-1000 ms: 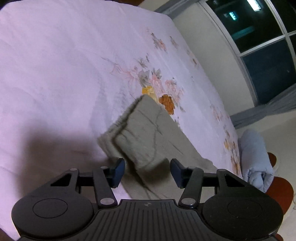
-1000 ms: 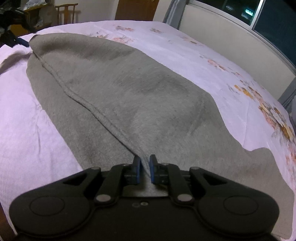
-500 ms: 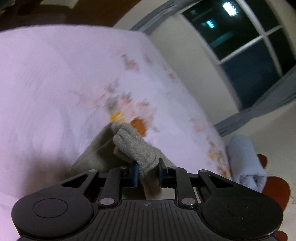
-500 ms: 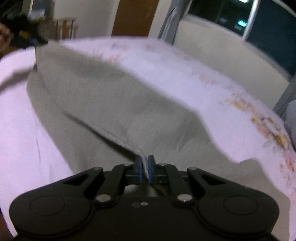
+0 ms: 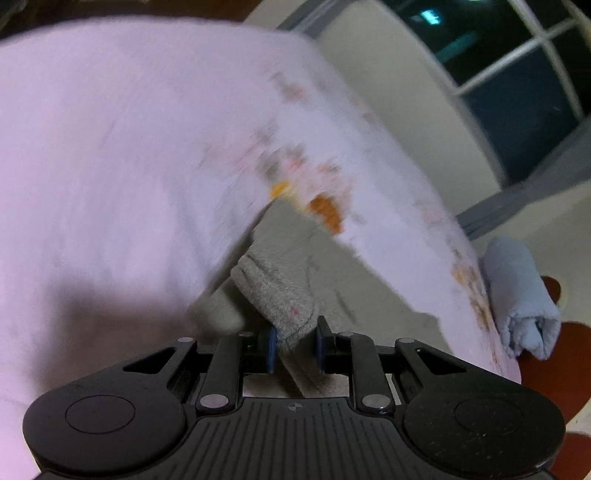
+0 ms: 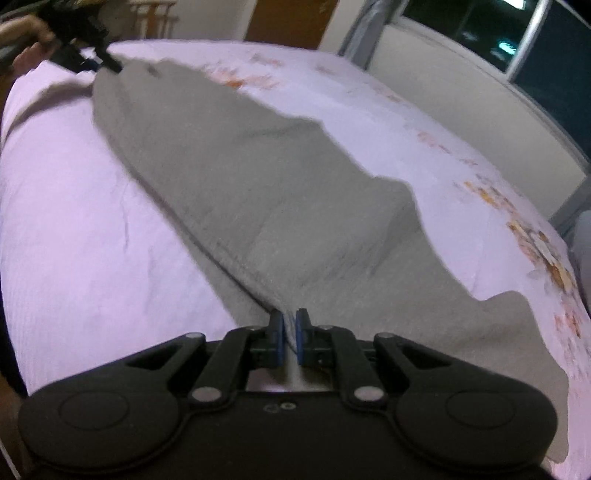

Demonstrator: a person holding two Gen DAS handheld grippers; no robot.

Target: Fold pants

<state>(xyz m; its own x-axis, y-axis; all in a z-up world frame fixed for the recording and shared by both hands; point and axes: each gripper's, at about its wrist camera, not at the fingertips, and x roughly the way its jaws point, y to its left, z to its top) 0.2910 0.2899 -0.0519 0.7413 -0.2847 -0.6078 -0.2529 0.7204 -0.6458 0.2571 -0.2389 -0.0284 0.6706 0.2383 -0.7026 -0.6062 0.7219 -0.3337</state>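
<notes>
Grey pants [image 6: 266, 192] lie stretched along a pink floral bedspread [image 6: 74, 206]. My right gripper [image 6: 290, 338] is shut on one end of the top layer, lifted slightly. My left gripper [image 5: 294, 341] is shut on the cuff end of the pants [image 5: 280, 291], raised off the bed. The left gripper also shows in the right wrist view [image 6: 85, 55] at the far top left, holding the far end. The lower layer of the pants [image 6: 480, 332] stays flat on the bed.
A rolled light-blue cloth [image 5: 521, 295] lies on a red-brown surface [image 5: 569, 365] past the bed's right edge. A wall and dark window [image 5: 517, 85] stand behind the bed. A wooden door [image 6: 291, 18] and a chair are at the far end.
My left gripper closed on the cuff end and lifted it. Both grippers raised the top layer, and the fabric now hangs taut between them. The views are blurred by motion.
</notes>
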